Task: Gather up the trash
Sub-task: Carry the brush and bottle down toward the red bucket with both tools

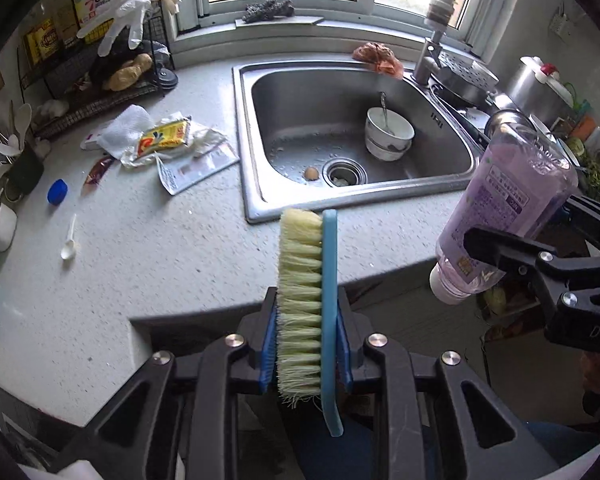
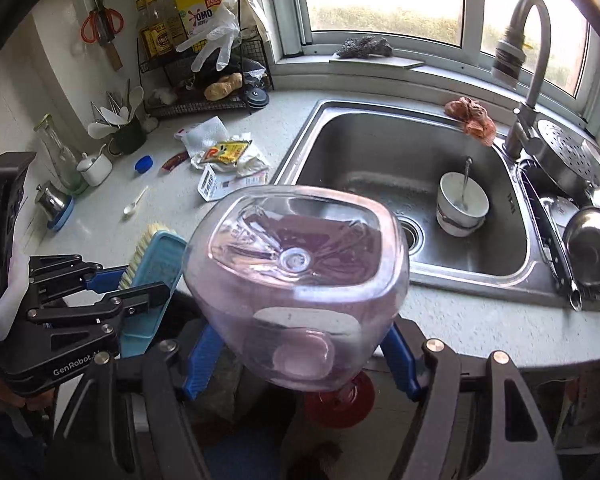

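My left gripper (image 1: 308,320) is shut on a scrubbing brush (image 1: 312,264) with a blue back and pale bristles, held over the counter's front edge. To its right, my right gripper (image 1: 540,232) is shut on a clear purple plastic bottle (image 1: 512,200), cap end towards the fingers. In the right wrist view the bottle's base (image 2: 296,264) fills the middle between the blue pads (image 2: 200,356), with the brush (image 2: 156,256) and left gripper (image 2: 116,280) at the left. Crumpled wrappers (image 1: 168,140), a paper towel (image 1: 124,128), a blue cap (image 1: 57,192) and a white plastic spoon (image 1: 69,248) lie on the counter left of the sink.
The steel sink (image 1: 256,200) holds stacked bowls (image 1: 388,136) with a spoon in them. An orange rag (image 1: 378,58) sits on its back rim by the faucet (image 2: 528,80). A wire rack (image 1: 100,92) with bottles and gloves stands at the back left. Pots (image 2: 592,252) crowd the right.
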The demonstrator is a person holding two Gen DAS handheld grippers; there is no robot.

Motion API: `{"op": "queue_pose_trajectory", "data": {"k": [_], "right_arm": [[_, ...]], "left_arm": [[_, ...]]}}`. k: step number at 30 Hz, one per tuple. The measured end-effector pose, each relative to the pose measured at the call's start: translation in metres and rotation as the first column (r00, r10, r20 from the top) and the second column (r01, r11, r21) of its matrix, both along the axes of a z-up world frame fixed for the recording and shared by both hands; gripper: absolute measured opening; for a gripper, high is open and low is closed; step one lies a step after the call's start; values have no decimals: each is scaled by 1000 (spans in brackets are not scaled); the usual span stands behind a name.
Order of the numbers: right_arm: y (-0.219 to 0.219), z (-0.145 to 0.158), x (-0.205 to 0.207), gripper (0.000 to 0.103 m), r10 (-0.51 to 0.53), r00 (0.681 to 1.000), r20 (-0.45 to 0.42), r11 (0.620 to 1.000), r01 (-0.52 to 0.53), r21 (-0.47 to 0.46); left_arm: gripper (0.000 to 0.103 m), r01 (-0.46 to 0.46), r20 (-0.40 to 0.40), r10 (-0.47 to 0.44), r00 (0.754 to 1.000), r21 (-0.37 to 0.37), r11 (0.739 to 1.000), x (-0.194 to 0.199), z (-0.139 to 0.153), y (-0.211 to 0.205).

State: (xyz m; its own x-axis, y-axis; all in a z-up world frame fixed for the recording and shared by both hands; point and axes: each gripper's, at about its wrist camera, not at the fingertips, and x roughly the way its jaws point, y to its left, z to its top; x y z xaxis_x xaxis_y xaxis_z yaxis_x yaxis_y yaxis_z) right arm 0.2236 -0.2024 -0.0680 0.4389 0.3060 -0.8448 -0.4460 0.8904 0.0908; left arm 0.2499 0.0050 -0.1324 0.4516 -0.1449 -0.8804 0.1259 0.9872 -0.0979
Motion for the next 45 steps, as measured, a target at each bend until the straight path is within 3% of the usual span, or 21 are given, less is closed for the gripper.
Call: {"op": "queue_pose_trajectory", "data": {"k": [12,20,26,31,40,45], "right_arm": [[-58,-42,-45,69,-86,992,-90,996,84,-24],[-77,-102,-56,69,-138,971,-194,990,135,-30],[-81,-171,-52,69,-170,946,-276,985,158,-66],[-78,-242,-43,69,-176,931,-320,984,164,-62],[-70,-383,-27,69,-144,929,-342,989,123,-82],[-68,-446,-25,69,-130,922,-364,990,102,-95]], "left_arm": [[23,97,-71,-97,993,2,995,-45,-44,-67],[23,161,-128,-160,979,-6,987,-44,-99,-88],[23,175,-165,-173,971,0,985,-38,-169,-96],[23,160,-167,-156,974,9,987,-28,-246,-96],[23,116,-201,-109,973,21,993,-10,-384,-83],[23,120,-213,-107,971,47,992,-5,-439,-86]]}}
